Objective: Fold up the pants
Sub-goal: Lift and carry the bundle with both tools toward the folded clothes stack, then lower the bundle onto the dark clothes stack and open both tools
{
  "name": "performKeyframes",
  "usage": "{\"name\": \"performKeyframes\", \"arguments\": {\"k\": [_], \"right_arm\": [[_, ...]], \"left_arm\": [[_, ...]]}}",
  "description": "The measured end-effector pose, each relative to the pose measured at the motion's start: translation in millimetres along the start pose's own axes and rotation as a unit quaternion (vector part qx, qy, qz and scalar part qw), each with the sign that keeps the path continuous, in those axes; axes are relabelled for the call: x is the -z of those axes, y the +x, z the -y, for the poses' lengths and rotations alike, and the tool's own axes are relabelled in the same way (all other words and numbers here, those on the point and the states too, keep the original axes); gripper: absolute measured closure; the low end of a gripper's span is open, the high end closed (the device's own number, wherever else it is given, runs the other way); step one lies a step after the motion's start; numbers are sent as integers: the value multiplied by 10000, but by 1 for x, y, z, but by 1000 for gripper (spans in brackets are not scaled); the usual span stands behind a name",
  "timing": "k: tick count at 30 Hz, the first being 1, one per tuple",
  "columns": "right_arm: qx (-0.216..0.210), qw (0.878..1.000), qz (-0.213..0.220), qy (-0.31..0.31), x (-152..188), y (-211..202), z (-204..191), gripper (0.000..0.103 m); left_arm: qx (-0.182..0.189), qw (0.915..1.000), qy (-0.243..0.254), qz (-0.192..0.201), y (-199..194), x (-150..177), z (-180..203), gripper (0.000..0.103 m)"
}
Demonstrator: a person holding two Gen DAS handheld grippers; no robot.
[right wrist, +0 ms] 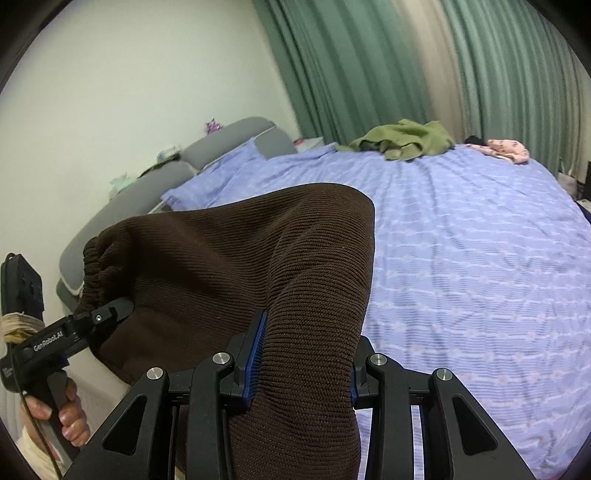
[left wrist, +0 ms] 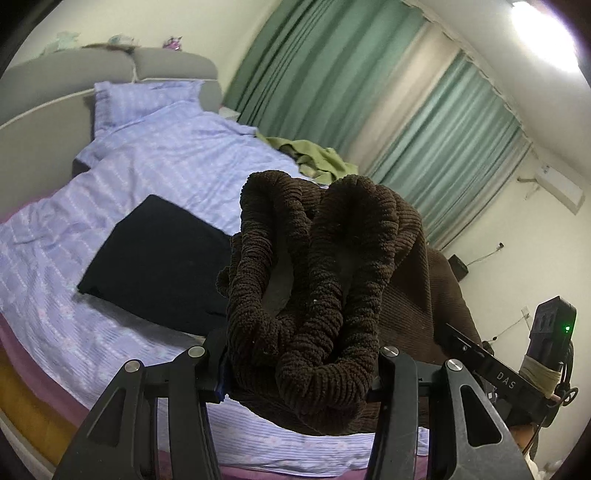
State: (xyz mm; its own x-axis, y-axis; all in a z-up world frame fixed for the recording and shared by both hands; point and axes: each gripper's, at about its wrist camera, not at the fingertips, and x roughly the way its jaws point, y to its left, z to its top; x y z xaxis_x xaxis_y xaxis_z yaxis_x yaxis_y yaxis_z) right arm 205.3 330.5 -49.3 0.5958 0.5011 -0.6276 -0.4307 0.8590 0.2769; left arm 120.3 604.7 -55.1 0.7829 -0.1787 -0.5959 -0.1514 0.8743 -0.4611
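Above bed: brown ribbed pants bunched, clamped by both hand-held grippers, left, right.

Counts across both wrist views:

- One pair of brown knit pants, centre.
- Two grippers: left gripper and right gripper, each at 6 o'clock.
- One folded black garment, 9 o'clock.
- One green garment, 12 o'clock.
- One pink garment, 1 o'clock.
- One bed.
- One pillow, 10 o'clock.

Bed under lilac striped cover; grey headboard; green curtains; pale walls; bright ceiling light.
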Motion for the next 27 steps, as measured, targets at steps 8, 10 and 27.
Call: {"name": "performKeyframes", "arguments": {"k": [8, 10, 27], "right_arm": [[121, 9991, -393, 44, -2, 76, -57, 67], [142, 9988, -468, 76, -2, 95, -73, 67], [505, 9946, -911, -30, -37, 296, -107, 67]], "left_arm": [[-43, 9987, 63, -501, 30, -49, -92, 55], [-19, 9980, 104, -617, 43, -64, -116, 55], [391, 9903, -247, -1310, 215, -145, -259, 54]]}}
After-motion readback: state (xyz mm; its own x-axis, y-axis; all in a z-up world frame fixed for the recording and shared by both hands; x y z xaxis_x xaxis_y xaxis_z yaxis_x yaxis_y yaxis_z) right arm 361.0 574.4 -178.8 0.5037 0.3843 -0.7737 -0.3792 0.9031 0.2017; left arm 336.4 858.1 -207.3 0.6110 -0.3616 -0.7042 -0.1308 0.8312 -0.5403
